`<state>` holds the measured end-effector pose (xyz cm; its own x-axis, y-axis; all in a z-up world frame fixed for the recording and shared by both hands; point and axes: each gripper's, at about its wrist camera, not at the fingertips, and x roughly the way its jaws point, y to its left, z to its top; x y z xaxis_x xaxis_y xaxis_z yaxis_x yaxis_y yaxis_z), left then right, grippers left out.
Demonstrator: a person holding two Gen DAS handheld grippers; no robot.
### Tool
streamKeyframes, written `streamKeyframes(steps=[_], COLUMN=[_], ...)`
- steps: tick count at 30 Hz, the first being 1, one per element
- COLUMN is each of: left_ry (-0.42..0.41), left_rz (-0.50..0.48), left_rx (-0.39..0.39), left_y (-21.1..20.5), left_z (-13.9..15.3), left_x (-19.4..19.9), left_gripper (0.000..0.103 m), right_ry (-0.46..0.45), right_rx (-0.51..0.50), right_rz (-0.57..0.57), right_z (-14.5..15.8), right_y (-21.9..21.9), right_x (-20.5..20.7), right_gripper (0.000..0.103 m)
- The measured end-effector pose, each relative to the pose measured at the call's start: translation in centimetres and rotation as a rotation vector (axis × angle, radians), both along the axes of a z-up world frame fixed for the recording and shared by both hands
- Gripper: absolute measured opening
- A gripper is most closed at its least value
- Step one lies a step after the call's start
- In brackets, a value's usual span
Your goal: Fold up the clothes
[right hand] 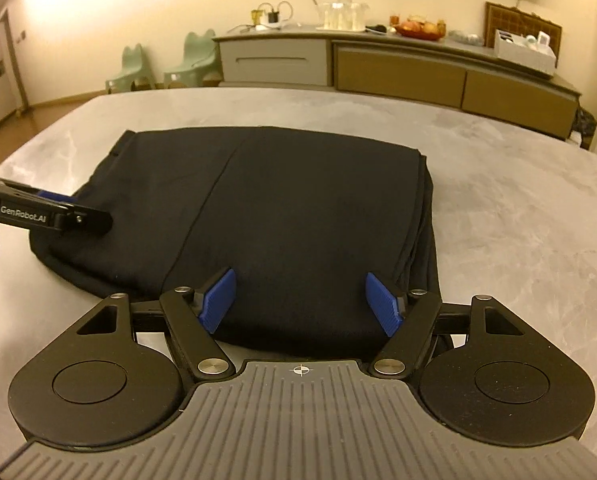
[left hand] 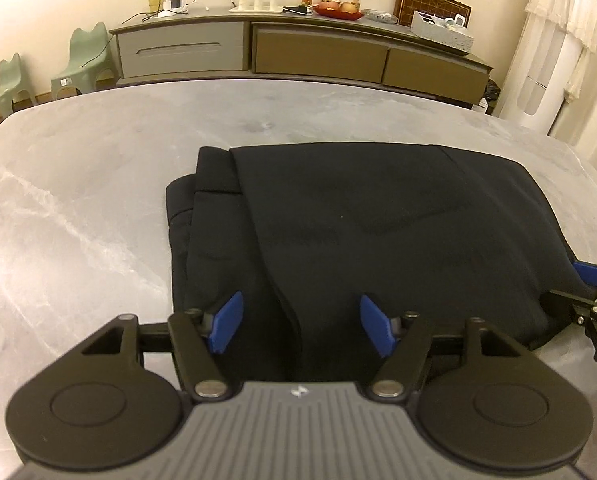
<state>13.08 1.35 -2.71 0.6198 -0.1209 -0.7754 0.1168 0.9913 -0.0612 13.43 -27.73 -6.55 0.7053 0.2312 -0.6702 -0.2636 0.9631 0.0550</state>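
Observation:
A black garment (left hand: 358, 232) lies folded into a thick rectangle on the grey marble table (left hand: 78, 200). My left gripper (left hand: 301, 322) hovers open over its near left part, blue pads wide apart with nothing between them. In the right wrist view the same black garment (right hand: 282, 216) fills the middle, and my right gripper (right hand: 301, 300) stands open above its near edge. The left gripper's arm (right hand: 46, 214) shows at the garment's left side. The right gripper's blue fingertip (left hand: 594, 274) shows at the far right of the left wrist view.
Bare table surface (right hand: 518, 220) surrounds the garment on all sides. Behind the table runs a long low cabinet (left hand: 298, 52) holding glassware, a fruit bowl and chargers. Two green stools (left hand: 82, 60) stand at the back left, and a curtain (left hand: 566, 40) hangs at the right.

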Motion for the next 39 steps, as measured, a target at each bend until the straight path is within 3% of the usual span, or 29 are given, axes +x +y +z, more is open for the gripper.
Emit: streamKeyframes(steps=[4, 7, 12, 24, 28, 29, 30, 33, 35, 39], left_ry=[0.007, 0.004, -0.004, -0.02, -0.03, -0.033, -0.035, -0.043, -0.026, 0.04], left_rz=[0.006, 0.007, 0.003, -0.014, -0.011, -0.01, -0.009, -0.007, -0.086, -0.183], left_rx=[-0.001, 0.002, 0.004, -0.004, -0.035, -0.043, -0.051, -0.074, -0.092, -0.035], left_y=[0.0, -0.1, -0.1, 0.4, 0.9, 1.0, 1.2, 1.5, 0.4, -2.2], left_z=[0.0, 0.0, -0.2, 0.3, 1.8, 2.2, 2.6, 3.8, 3.6, 1.3], left_x=[0.2, 0.3, 0.5, 0.2, -0.9, -1.1, -1.4, -2.1, -3.3, -3.9], left_gripper=[0.067, 0.067, 0.07, 0.073, 0.067, 0.062, 0.061, 0.063, 0.063, 0.063], right_ry=[0.018, -0.069, -0.001, 0.077, 0.08, 0.077, 0.074, -0.023, -0.086, -0.121], right_rx=[-0.002, 0.023, -0.006, -0.031, -0.144, -0.185, -0.225, -0.206, -0.152, -0.182], right_rz=[-0.012, -0.028, -0.007, 0.025, 0.028, 0.006, -0.016, -0.008, 0.019, 0.095], right_z=[2.1, 3.8, 0.9, 0.4, 0.5, 0.9, 1.2, 3.5, 4.2, 2.9], right_y=[0.2, 0.0, 0.4, -0.2, -0.1, -0.3, -0.4, -0.7, -0.2, 2.2], right_x=[-0.6, -1.2, -0.4, -0.8, -1.7, -2.1, -2.5, -4.8, -5.8, -4.8], right_gripper=[0.072, 0.074, 0.078, 0.086, 0.084, 0.082, 0.073, 0.073, 0.078, 0.078])
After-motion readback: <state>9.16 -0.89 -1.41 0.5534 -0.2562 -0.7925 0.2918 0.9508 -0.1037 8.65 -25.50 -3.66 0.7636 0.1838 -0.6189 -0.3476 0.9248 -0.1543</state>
